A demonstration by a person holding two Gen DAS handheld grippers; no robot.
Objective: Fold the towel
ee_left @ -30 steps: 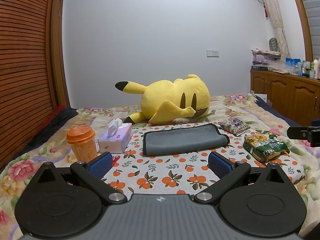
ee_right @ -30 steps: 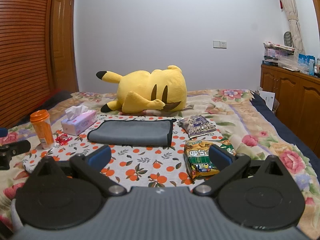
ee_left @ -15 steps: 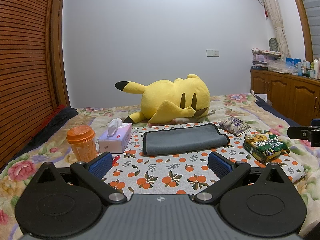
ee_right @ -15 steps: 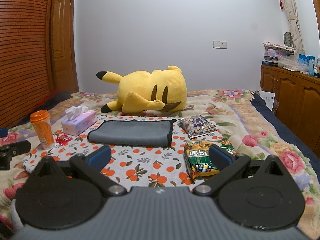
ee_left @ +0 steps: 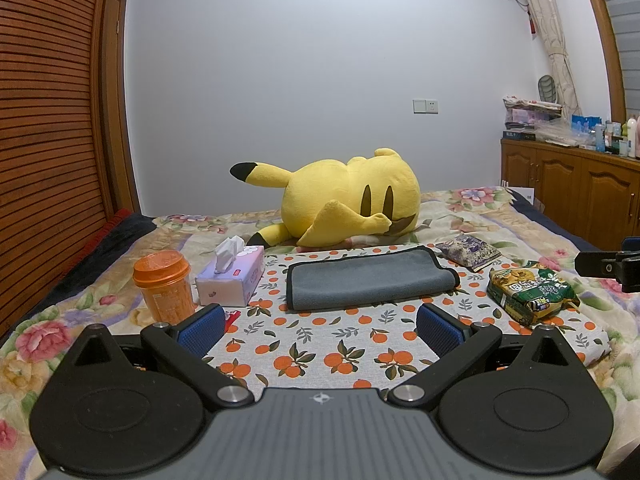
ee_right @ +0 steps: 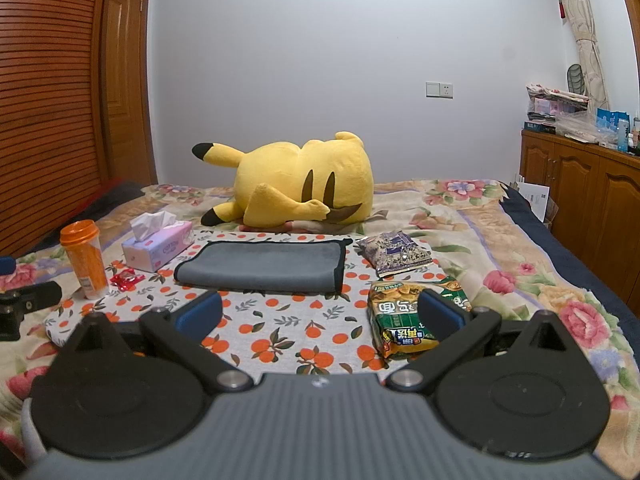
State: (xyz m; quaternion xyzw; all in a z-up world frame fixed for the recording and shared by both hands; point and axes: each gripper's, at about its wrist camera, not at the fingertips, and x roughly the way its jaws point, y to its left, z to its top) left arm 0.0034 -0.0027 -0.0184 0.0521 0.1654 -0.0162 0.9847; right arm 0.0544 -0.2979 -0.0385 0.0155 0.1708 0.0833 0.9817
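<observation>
A grey towel (ee_left: 370,278) with a black hem lies folded into a flat rectangle on the orange-print cloth (ee_left: 320,344) spread over the bed; the right wrist view shows the towel (ee_right: 260,266) from its right side. My left gripper (ee_left: 320,326) hovers open in front of the towel, well short of it, nothing between its blue pads. My right gripper (ee_right: 320,314) is also open and empty, near the cloth's front right part, its right finger in front of a green snack bag (ee_right: 404,320). Each gripper shows at the edge of the other's view.
A yellow plush toy (ee_left: 348,202) lies behind the towel. Left of it stand a tissue box (ee_left: 232,276) and an orange-lidded cup (ee_left: 164,286), with a red wrapper (ee_right: 126,280) nearby. A purple snack packet (ee_right: 394,254) lies to the right. Wooden cabinets (ee_right: 580,196) line the right wall.
</observation>
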